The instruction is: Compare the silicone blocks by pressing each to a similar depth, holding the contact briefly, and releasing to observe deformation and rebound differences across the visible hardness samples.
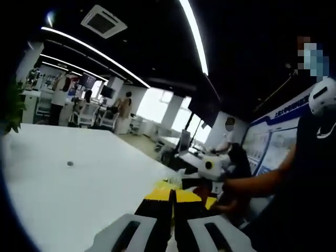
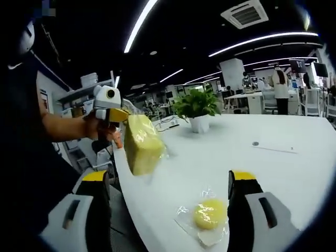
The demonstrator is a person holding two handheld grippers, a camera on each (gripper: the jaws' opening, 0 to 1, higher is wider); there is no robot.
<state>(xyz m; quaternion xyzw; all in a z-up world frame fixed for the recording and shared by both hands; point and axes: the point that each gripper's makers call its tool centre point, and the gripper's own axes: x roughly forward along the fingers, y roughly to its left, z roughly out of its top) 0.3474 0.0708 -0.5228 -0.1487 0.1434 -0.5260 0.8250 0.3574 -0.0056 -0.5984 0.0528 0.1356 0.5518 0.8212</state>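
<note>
My left gripper (image 1: 173,197) has its yellow-tipped jaws pressed together. In the right gripper view it comes in from the left (image 2: 122,116), held by a hand, and a large yellow silicone block (image 2: 142,144) in clear wrap hangs from its jaws above the table's edge. A bit of that wrap (image 1: 176,181) shows just past the jaw tips. My right gripper (image 2: 169,178) is open, jaws wide apart, low over the white table (image 2: 273,168). A small round yellow silicone sample (image 2: 210,214) in clear wrap lies on the table between its jaws, nearer the right one.
A potted plant (image 2: 197,107) stands farther along the table. A small dark spot (image 1: 70,163) marks the tabletop. The table's curved edge (image 2: 123,184) runs beside the person's arm (image 2: 63,126). Desks, chairs and people (image 1: 123,107) fill the office behind.
</note>
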